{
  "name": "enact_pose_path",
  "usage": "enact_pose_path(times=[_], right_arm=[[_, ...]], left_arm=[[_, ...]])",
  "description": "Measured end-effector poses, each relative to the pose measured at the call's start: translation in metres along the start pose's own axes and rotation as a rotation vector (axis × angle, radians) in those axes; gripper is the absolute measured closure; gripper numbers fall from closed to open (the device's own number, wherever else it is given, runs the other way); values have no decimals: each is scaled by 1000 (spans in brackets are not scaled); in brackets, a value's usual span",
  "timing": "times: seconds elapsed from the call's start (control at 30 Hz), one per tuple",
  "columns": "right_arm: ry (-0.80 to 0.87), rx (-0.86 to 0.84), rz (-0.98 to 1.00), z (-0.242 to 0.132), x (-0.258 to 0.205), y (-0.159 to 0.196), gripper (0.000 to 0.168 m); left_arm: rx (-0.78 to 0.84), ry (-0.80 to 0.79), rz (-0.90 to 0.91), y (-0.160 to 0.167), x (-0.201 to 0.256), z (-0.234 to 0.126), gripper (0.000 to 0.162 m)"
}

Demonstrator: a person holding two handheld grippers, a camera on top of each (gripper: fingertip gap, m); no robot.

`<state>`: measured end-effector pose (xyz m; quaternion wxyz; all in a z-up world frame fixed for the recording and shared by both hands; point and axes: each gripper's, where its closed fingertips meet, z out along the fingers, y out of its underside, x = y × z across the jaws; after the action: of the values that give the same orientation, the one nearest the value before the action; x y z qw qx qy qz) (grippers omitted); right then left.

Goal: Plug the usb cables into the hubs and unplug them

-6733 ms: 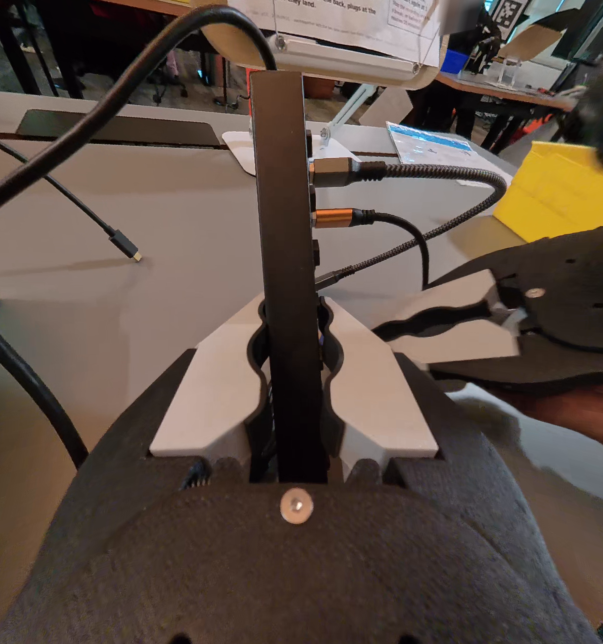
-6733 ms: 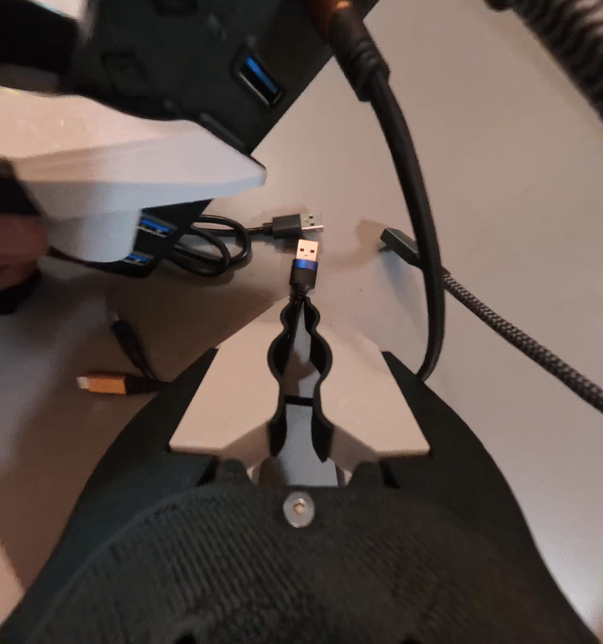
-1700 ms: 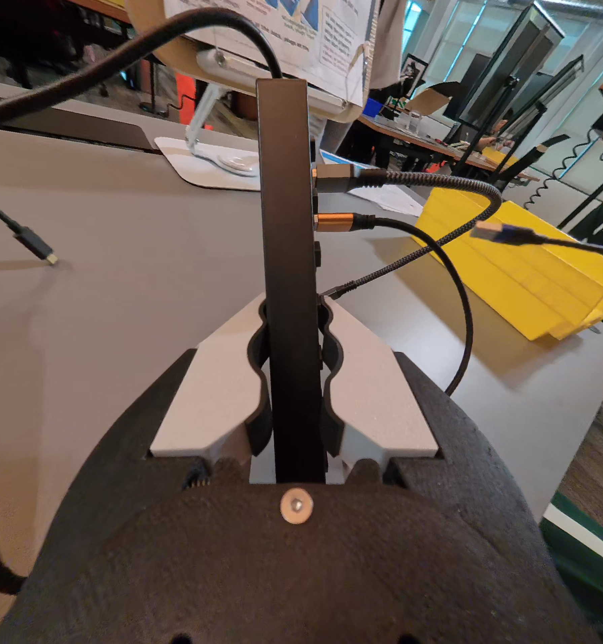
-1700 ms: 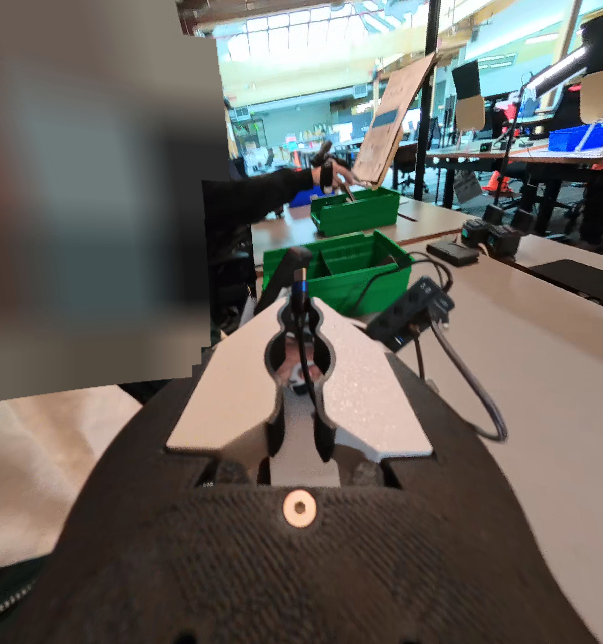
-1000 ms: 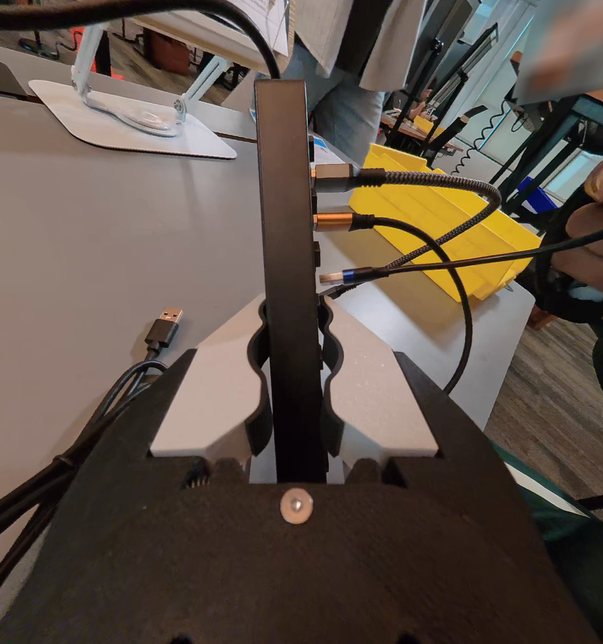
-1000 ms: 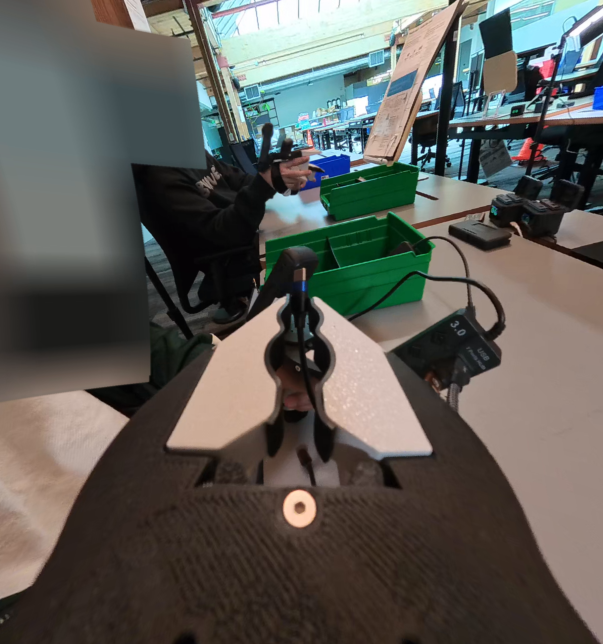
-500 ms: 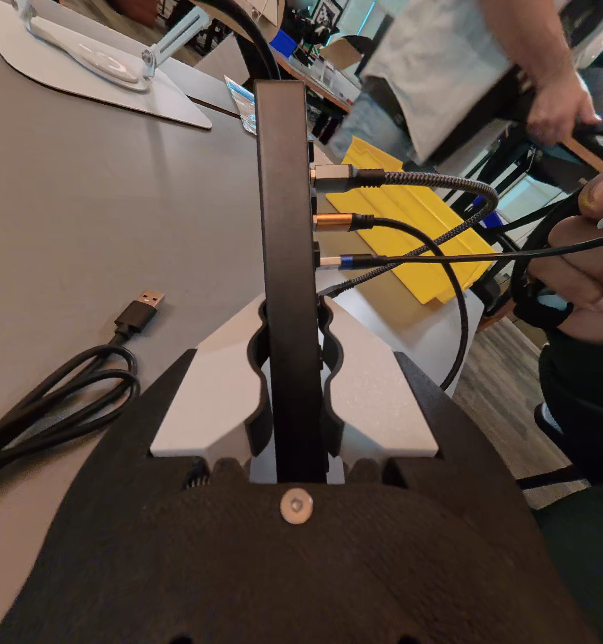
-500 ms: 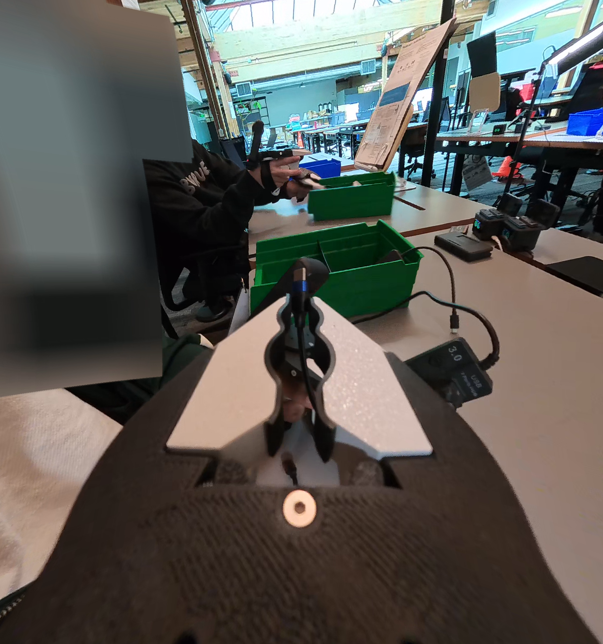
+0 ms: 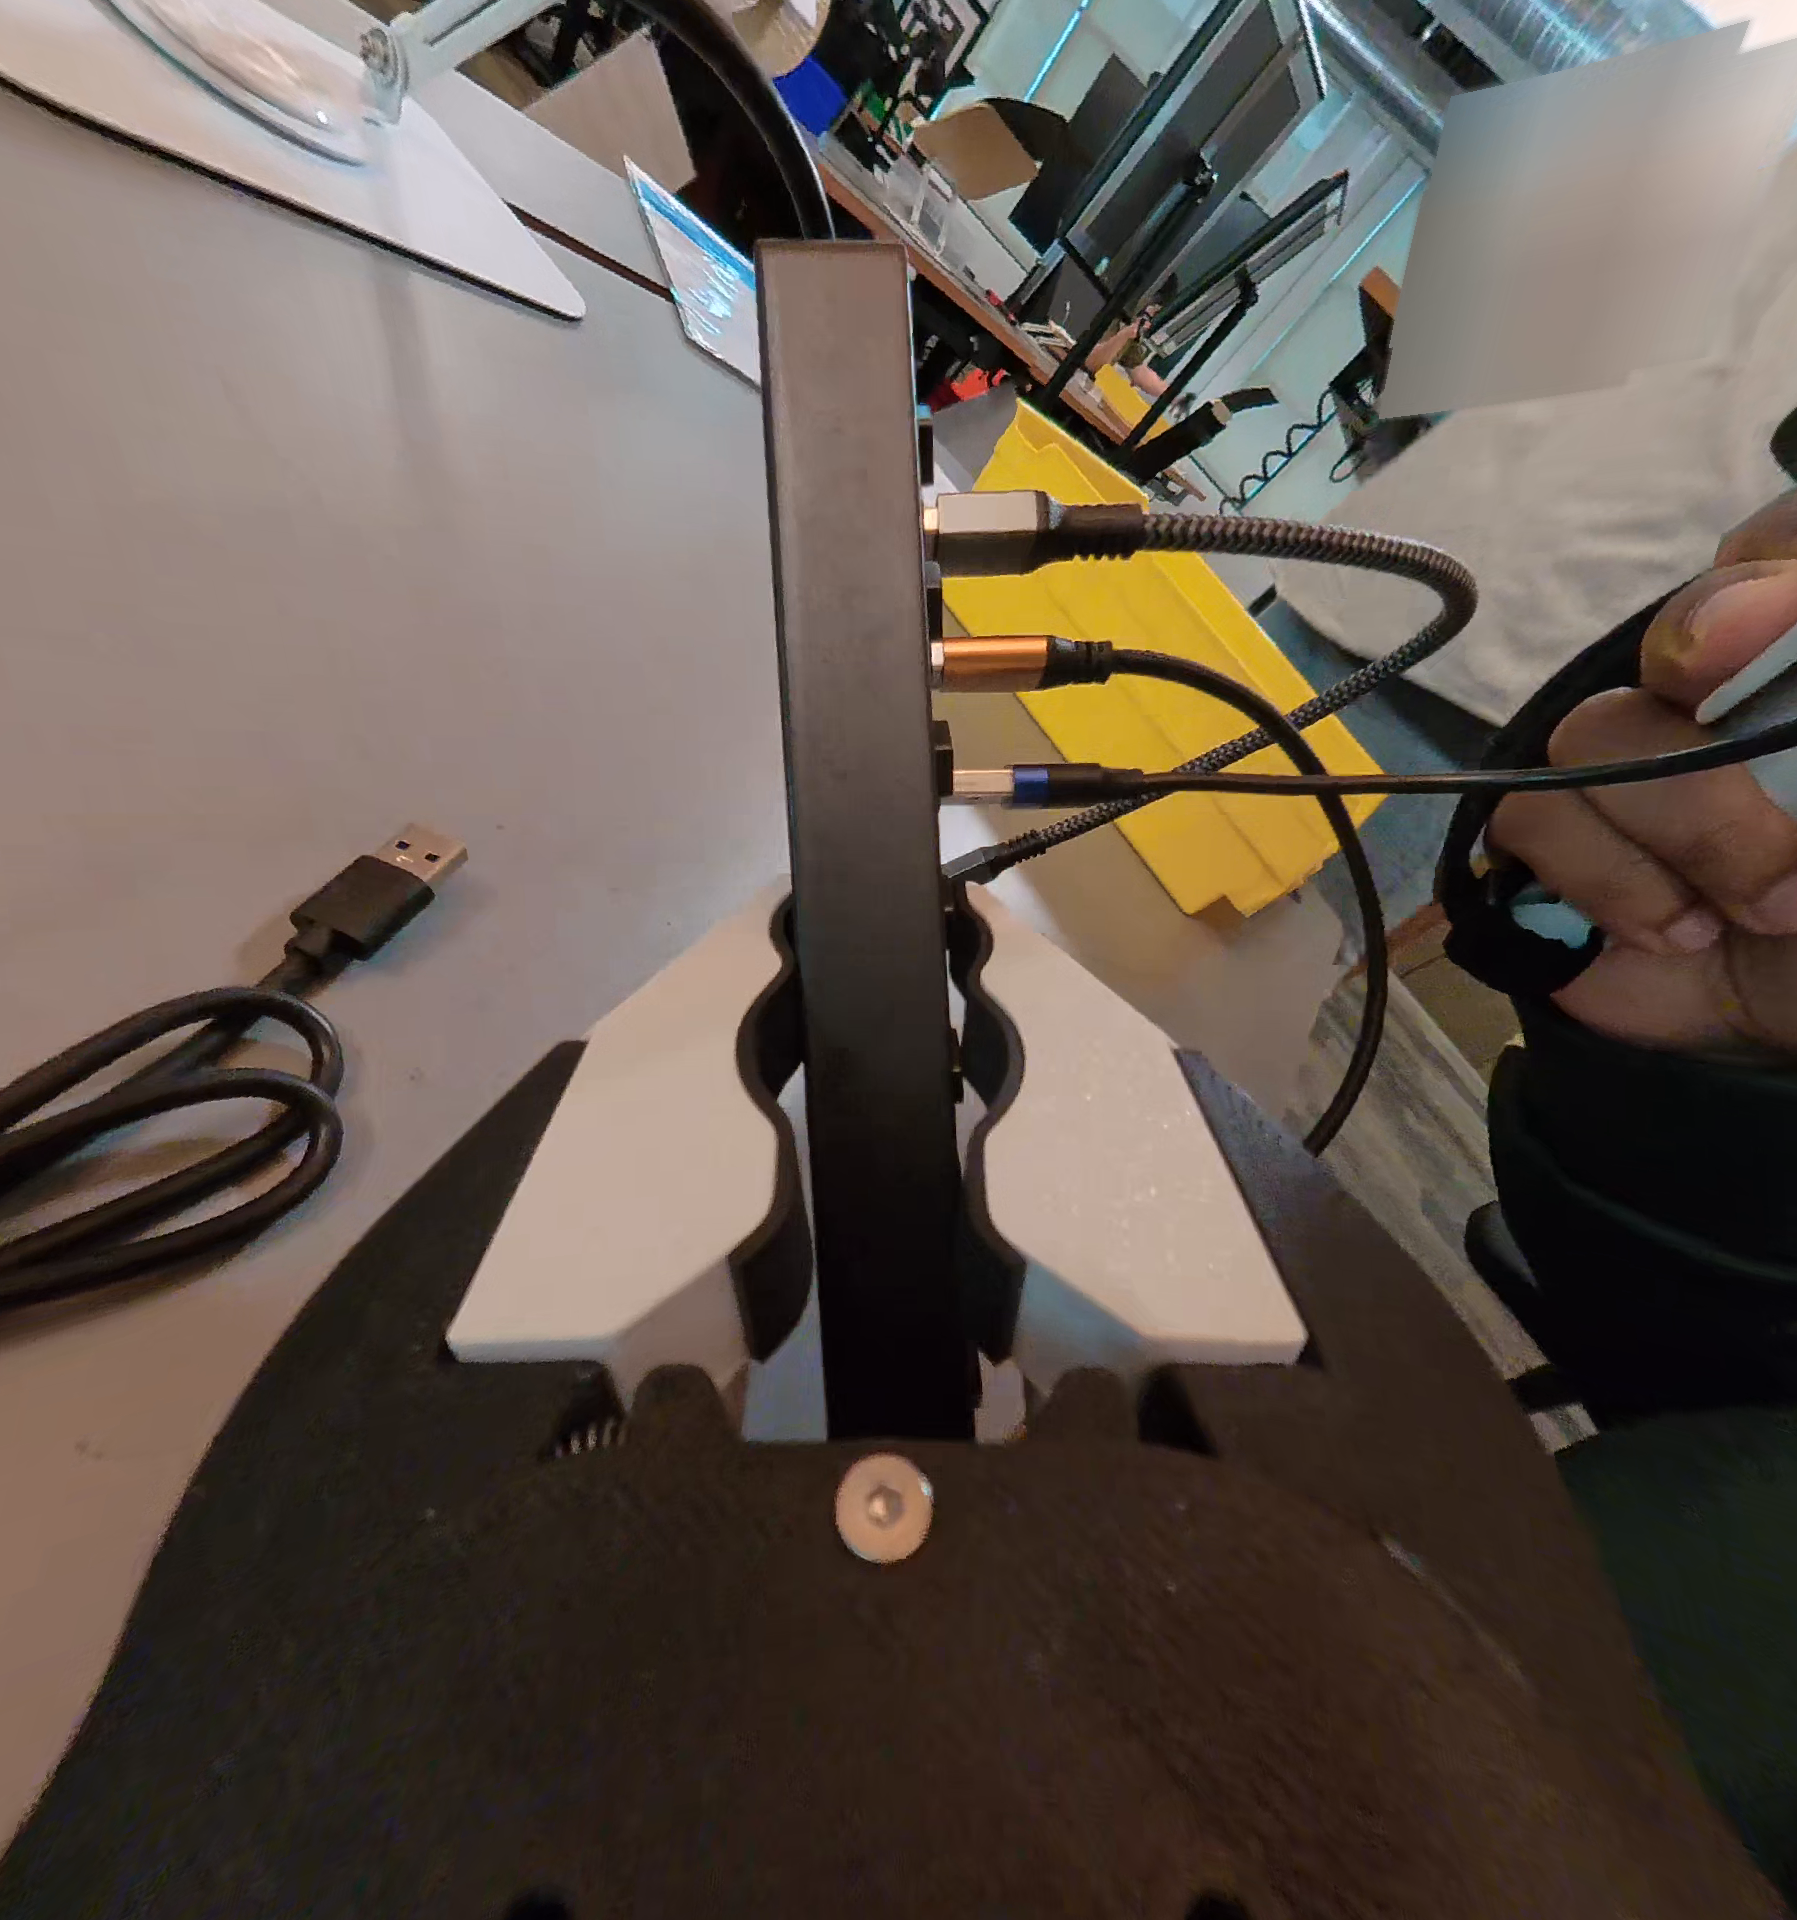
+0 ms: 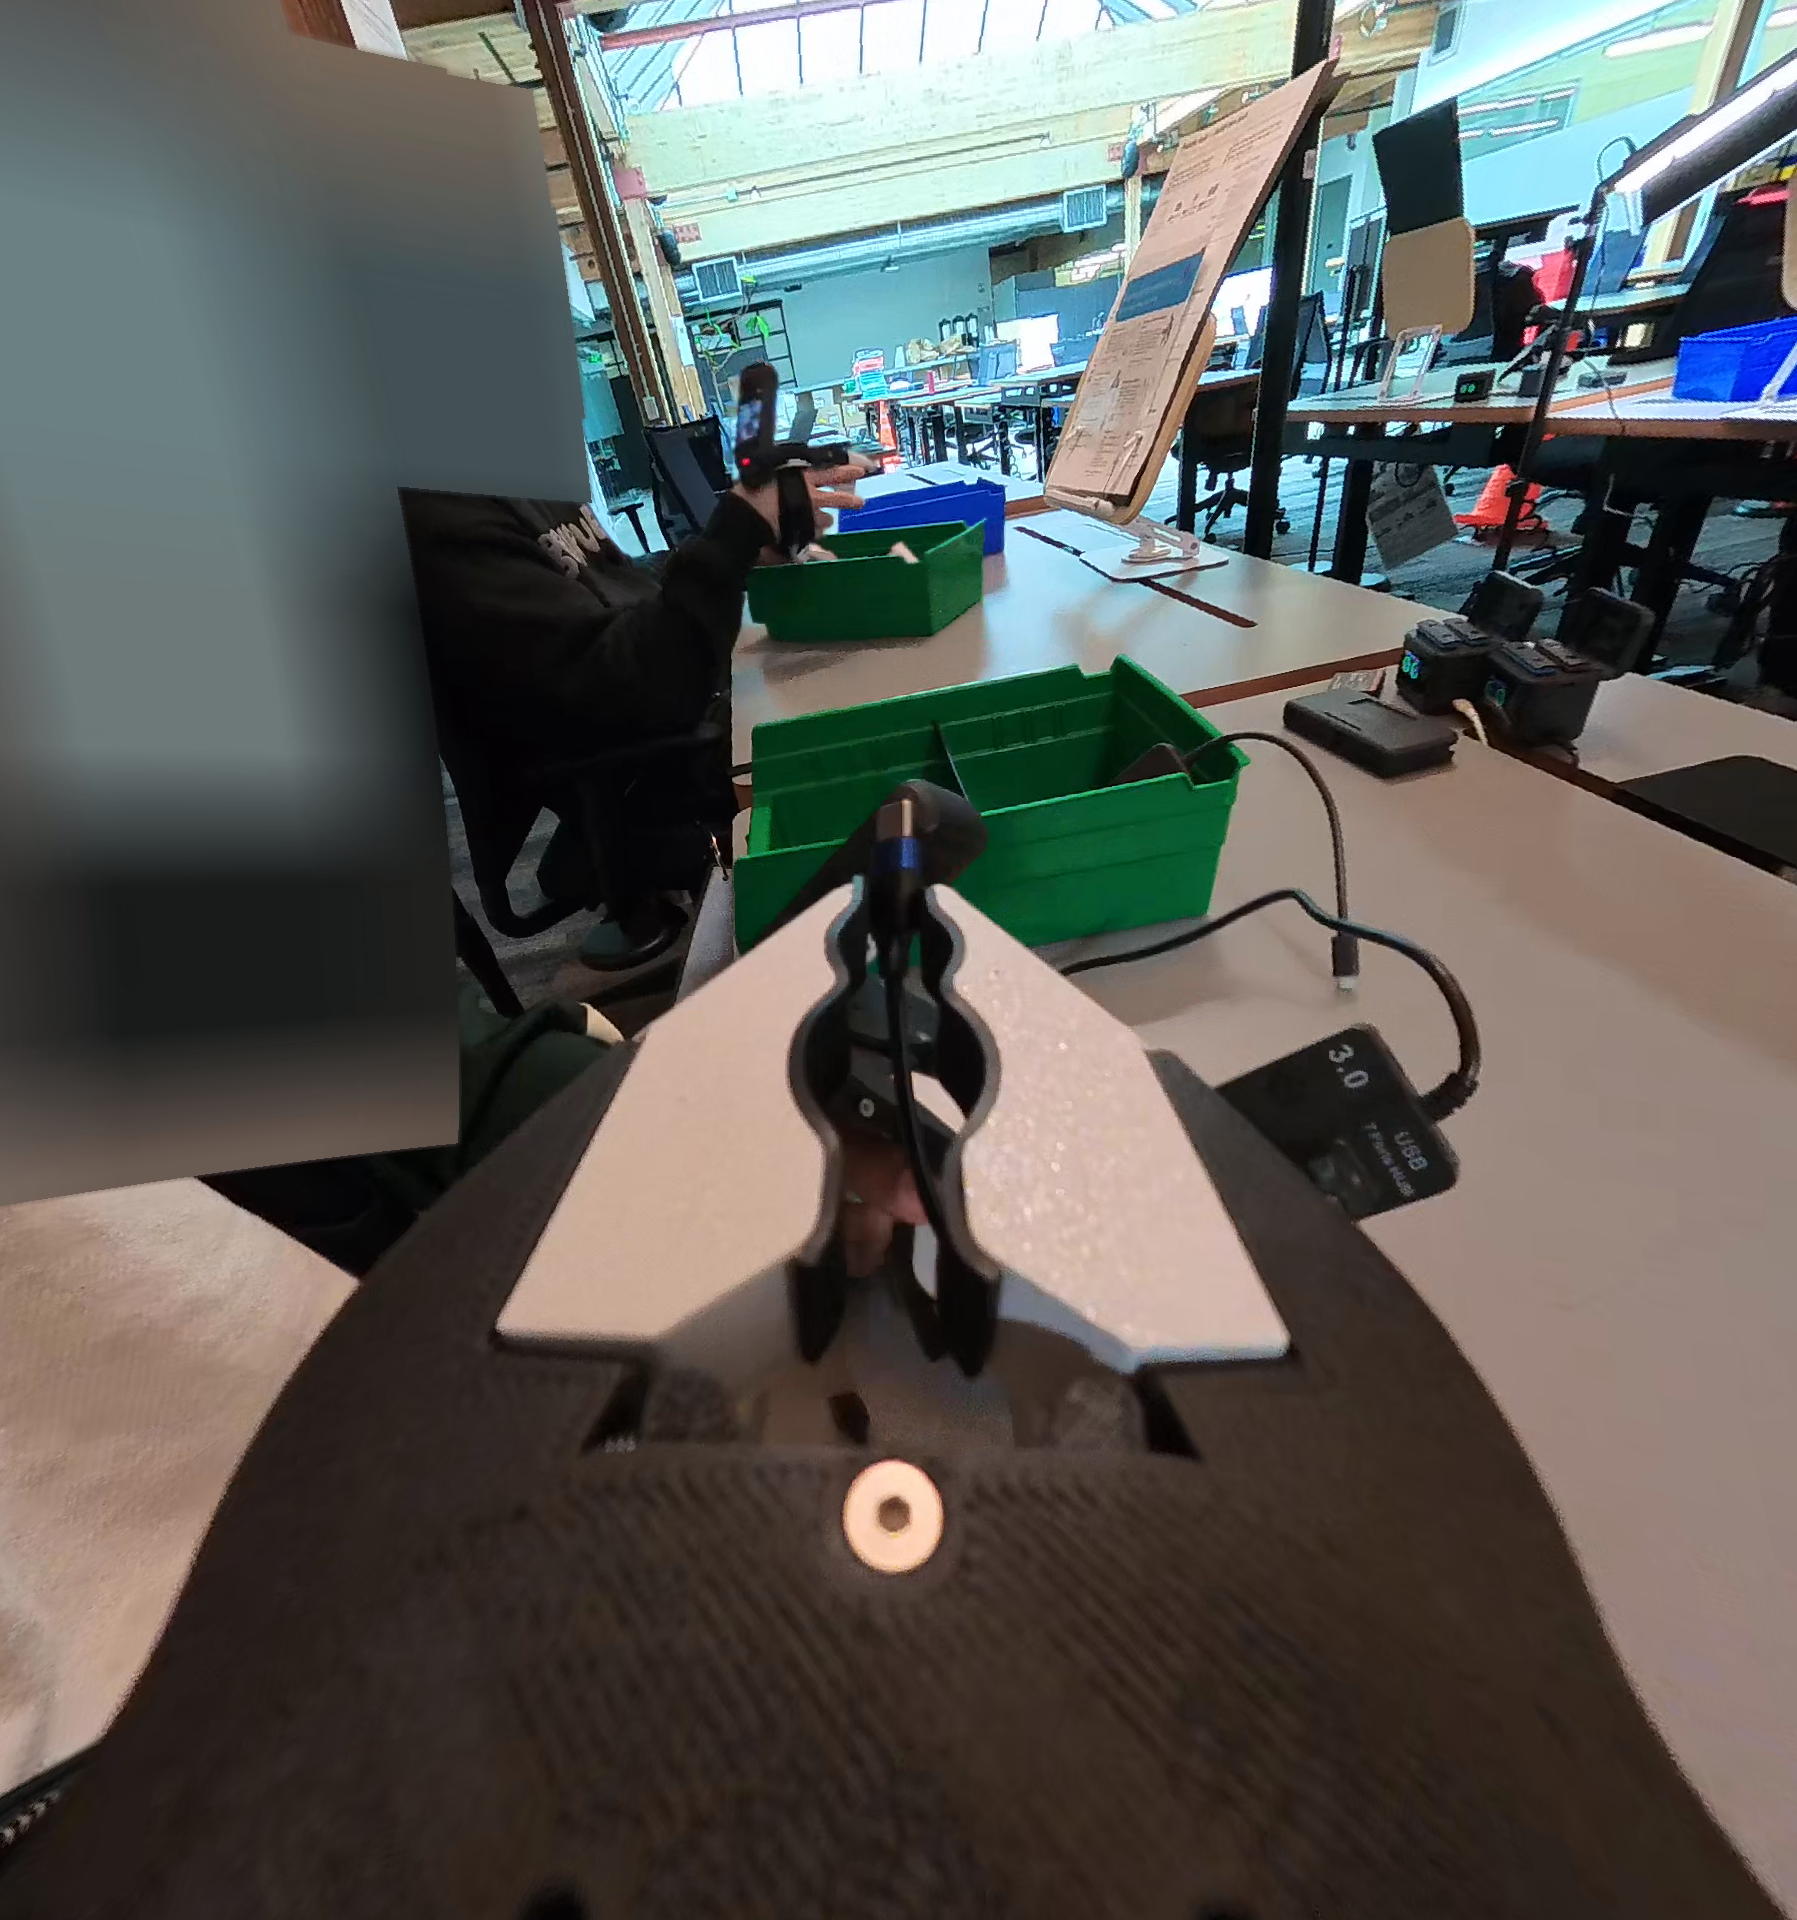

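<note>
Grey and bare in its middle, the counter runs through a large workshop hall with further desks and monitor stands far behind. At the centre of the left wrist view the left tool is clamped on a black hub, which stands upright between its white fingers with the ports facing right. Three plugs sit in that right face: a silver plug on a braided cable at the top, an orange plug on a thin black lead below it, and lowest a blue-collared plug whose metal tip is at the port, though how deep it sits cannot be told. Its thin black cable runs right to a hand at the right edge. Left of the hub a loose black cable lies coiled on the counter, its plug pointing far and right. A yellow bin lies to the far right. From the right wrist view, the right tool is closed on the thin cable just behind the same blue-collared plug. Beyond it stands a green bin, and near right a second black hub lies flat on the counter with its own lead curling away. A seated person in a dark sleeve is at a farther desk.
</note>
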<state>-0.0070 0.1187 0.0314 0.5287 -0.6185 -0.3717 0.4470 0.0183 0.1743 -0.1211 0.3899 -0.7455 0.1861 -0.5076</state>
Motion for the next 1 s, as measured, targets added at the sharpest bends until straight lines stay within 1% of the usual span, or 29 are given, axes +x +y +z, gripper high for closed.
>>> enact_pose_path(times=[0.03,0.13,0.3,0.53,0.73,1.0], right_arm=[[-3,4,1,1,0,-2,160],[-10,-2,9,8,1,-5,160],[29,-79,11,19,11,7,160],[23,-38,32,13,12,-1,160],[-1,-23,24,16,7,1,160],[14,-33,5,18,7,2,160]], left_arm=[[-4,3,-7,1,0,0,139],[-16,1,-5,3,0,1,139],[-12,0,-14,2,-1,0,139],[-5,4,-63,1,-7,-2,139],[-12,5,-61,2,-7,0,139],[-14,6,-51,2,-5,-1,138]])
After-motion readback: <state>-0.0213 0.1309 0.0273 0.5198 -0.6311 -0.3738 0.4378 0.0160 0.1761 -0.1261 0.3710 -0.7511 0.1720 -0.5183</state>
